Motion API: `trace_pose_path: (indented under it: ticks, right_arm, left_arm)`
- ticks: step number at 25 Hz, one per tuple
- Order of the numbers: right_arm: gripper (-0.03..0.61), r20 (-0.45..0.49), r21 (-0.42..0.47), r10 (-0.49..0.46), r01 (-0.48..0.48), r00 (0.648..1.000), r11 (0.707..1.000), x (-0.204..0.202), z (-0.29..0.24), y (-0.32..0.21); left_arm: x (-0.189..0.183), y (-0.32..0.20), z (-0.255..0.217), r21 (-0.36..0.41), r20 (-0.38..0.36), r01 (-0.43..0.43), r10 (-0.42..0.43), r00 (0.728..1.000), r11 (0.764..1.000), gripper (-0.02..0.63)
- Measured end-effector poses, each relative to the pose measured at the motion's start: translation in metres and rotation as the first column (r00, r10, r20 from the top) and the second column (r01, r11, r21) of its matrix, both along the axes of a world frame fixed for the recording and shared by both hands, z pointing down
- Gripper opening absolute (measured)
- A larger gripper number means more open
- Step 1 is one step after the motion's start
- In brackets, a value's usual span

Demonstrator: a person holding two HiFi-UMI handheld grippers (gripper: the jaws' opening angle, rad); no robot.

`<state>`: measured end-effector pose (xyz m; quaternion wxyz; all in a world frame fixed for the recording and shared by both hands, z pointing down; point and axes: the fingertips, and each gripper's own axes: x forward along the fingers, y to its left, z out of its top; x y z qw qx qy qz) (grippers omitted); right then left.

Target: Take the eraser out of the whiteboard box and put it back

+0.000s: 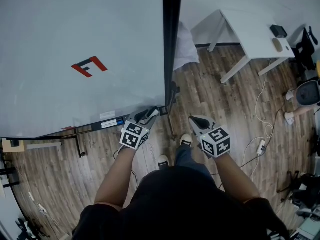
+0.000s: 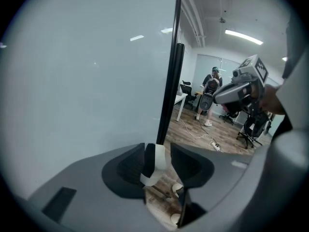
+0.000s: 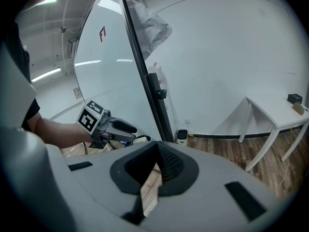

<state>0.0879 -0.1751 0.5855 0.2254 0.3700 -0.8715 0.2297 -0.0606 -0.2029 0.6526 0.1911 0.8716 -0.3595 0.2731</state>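
Left gripper is reaching toward the lower right corner of the whiteboard, its jaws standing apart with bare floor showing through the gap; a white strip is lying against the inner face of one jaw, and I cannot tell whether it is the eraser or part of the pad; the pads are not pressing on anything that can be made out; right gripper is hanging just to the right of the whiteboard's black edge post, apart from the board, its jaw tips meeting and nothing sitting between them; a dark ledge is running along the whiteboard's lower edge, and a white and blue item is lying on it near the whiteboard's lower right corner; it is too small to tell whether that is the eraser; a red mark is showing near the middle of the whiteboard; a white table is standing well to the right of the whiteboard.
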Motion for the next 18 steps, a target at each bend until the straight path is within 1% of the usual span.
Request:
trace_pose_path:
  ticks: [6,10,14,18]
  right_arm:
    - [-0.005,-0.003,-0.015,0.004,-0.004,1.000,1.000,0.001,0.007,0.002]
    - [-0.005,-0.008,-0.025,0.005,-0.005,1.000,1.000,0.003,0.012,0.004]
    - [-0.005,-0.011,-0.033,0.007,-0.007,1.000,0.999,0.005,0.016,0.006]
    - [-0.005,-0.009,-0.039,0.008,-0.008,1.000,0.999,0.007,0.020,0.007]
  left_arm:
    - [0.002,-0.001,0.014,-0.023,0.007,-0.002,0.003,1.000,1.000,0.188]
    - [0.005,-0.003,0.024,-0.038,0.020,-0.008,0.009,1.000,0.999,0.213]
    - [0.009,-0.004,0.030,-0.052,0.022,-0.009,0.010,1.000,0.999,0.219]
    - [0.011,-0.005,0.037,-0.054,0.040,-0.010,0.012,0.999,0.999,0.221]
